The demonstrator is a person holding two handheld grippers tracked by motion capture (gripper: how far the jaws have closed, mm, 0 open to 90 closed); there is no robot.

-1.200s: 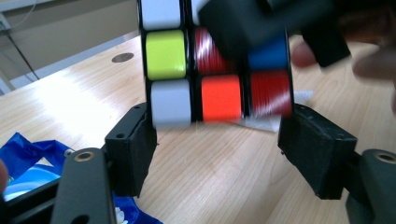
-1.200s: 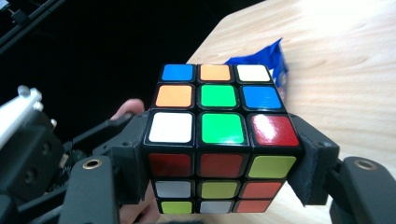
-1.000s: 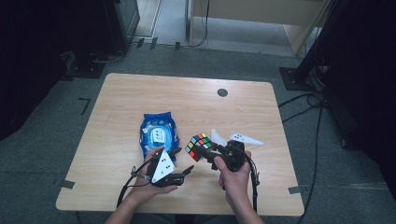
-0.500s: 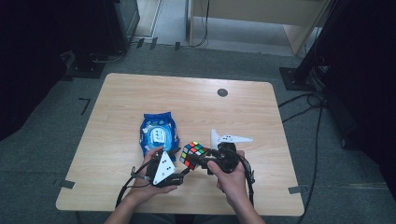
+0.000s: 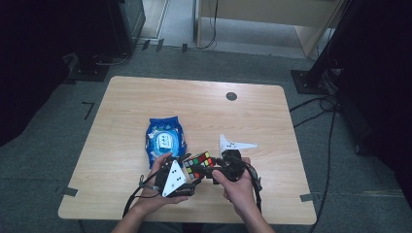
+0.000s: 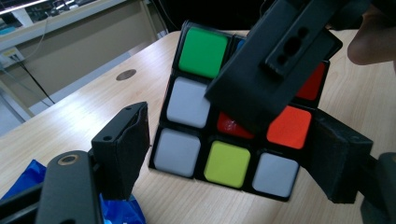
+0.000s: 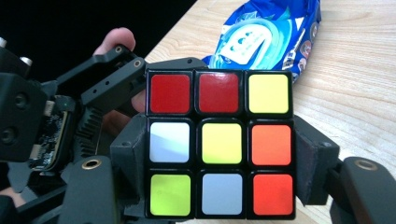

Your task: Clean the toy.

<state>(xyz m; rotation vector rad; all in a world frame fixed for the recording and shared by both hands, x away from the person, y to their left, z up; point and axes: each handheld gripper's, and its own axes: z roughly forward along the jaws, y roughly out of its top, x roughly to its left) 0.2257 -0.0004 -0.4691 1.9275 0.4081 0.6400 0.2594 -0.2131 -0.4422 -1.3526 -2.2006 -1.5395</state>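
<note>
A scrambled puzzle cube (image 5: 199, 164) hangs just above the wooden table (image 5: 204, 111) near its front edge. In the right gripper view my right gripper (image 7: 219, 158) is shut on the cube (image 7: 219, 144), one pad on each side. In the left gripper view my left gripper (image 6: 233, 144) stands around the cube (image 6: 187, 102); its jaws have just been opening, and a thin gap shows at the left pad. One jaw of the right gripper crosses the cube's face there. In the high view the left gripper (image 5: 190, 171) reaches in from the left and the right gripper (image 5: 214, 170) from the right.
A blue snack bag (image 5: 165, 138) lies on the table just beyond the left hand. A dark round grommet (image 5: 231, 96) sits near the far edge. Cables trail from both grippers off the table's front.
The right hand has brought the cube slightly nearer the person and toward the left gripper. The left hand has stayed about where it was.
</note>
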